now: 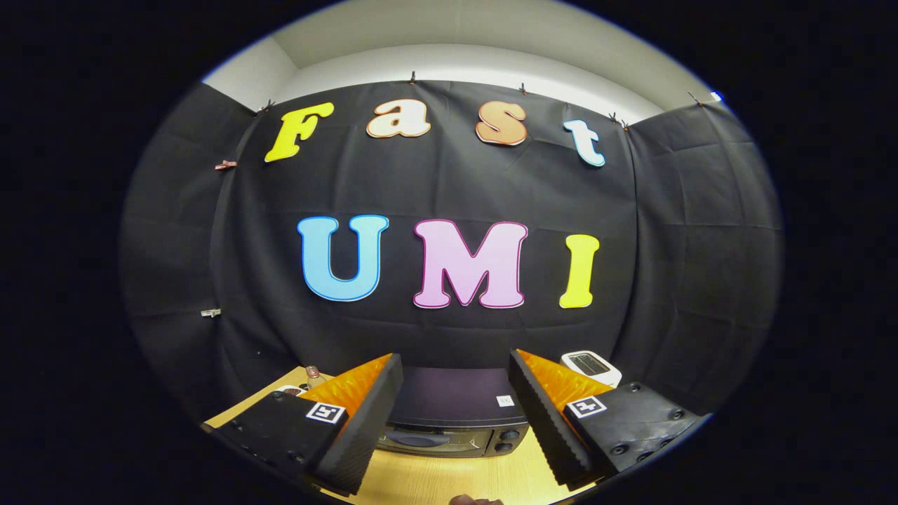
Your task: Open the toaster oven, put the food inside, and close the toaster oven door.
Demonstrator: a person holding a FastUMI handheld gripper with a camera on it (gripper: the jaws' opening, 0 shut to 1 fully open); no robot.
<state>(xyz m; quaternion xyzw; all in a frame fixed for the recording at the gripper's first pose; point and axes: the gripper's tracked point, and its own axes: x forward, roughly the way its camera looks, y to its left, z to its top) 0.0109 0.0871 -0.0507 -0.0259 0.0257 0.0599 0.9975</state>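
Gripper (456, 421) wide open, holding nothing. Toaster oven (452, 414) just ahead, between the two fingers (365, 428), on the wooden table (449, 480). Door shut. Small white gadget (591, 366) beyond, by the oven.

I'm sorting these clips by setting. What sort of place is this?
Likely a staged recording booth, not a real kitchen: black cloth walls surround a wooden table holding a toaster oven, seen beyond the open gripper.
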